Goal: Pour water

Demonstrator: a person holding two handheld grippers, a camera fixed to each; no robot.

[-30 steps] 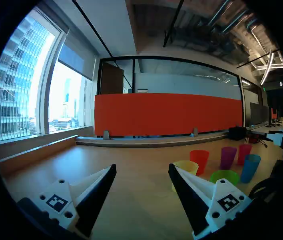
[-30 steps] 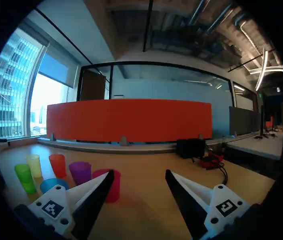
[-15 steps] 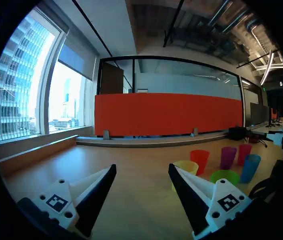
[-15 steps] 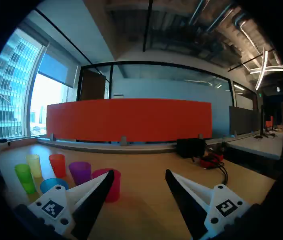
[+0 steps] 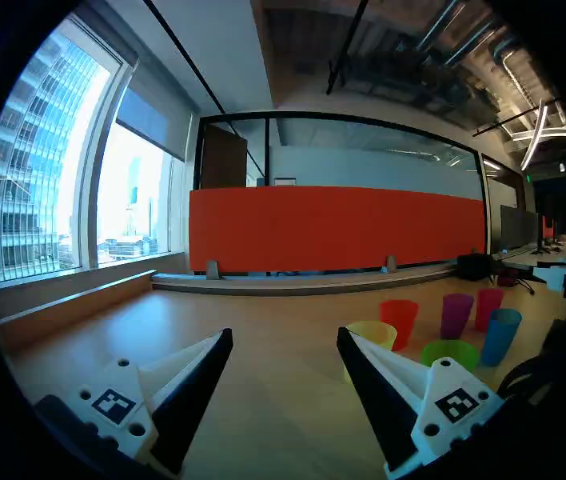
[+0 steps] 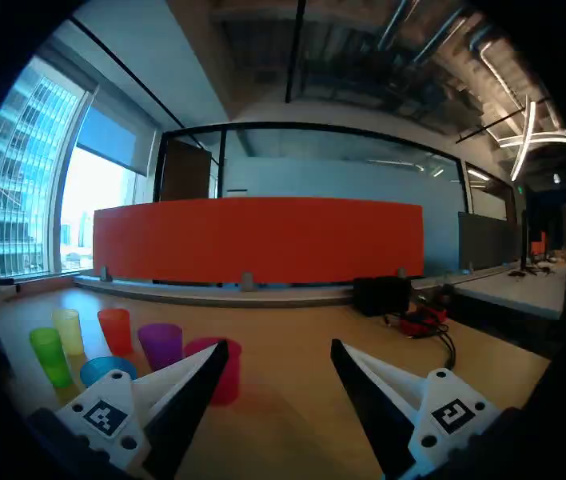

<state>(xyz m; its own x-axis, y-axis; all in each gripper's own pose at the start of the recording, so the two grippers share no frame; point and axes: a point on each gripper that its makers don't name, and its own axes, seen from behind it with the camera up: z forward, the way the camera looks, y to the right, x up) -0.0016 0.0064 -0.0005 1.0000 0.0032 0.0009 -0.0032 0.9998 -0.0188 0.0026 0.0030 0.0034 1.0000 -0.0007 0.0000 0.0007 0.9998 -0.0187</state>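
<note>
Several plastic cups stand upright in a cluster on the wooden table. In the left gripper view they sit to the right: yellow cup (image 5: 373, 333), red cup (image 5: 399, 320), purple cup (image 5: 456, 314), pink cup (image 5: 488, 307), blue cup (image 5: 500, 335), green cup (image 5: 449, 354). My left gripper (image 5: 283, 340) is open and holds nothing, with the yellow cup just behind its right finger. In the right gripper view the same cups stand at the left: green cup (image 6: 48, 354), yellow cup (image 6: 69, 330), red cup (image 6: 115, 330), purple cup (image 6: 161, 345), blue cup (image 6: 105, 370), pink cup (image 6: 225, 374). My right gripper (image 6: 277, 348) is open and empty.
An orange partition (image 5: 335, 228) runs along the table's far edge. A black box (image 6: 380, 295) and red-black cables (image 6: 423, 323) lie on the table at the right. Large windows (image 5: 51, 192) line the left side. Bare tabletop (image 6: 299, 384) lies between the right gripper's fingers.
</note>
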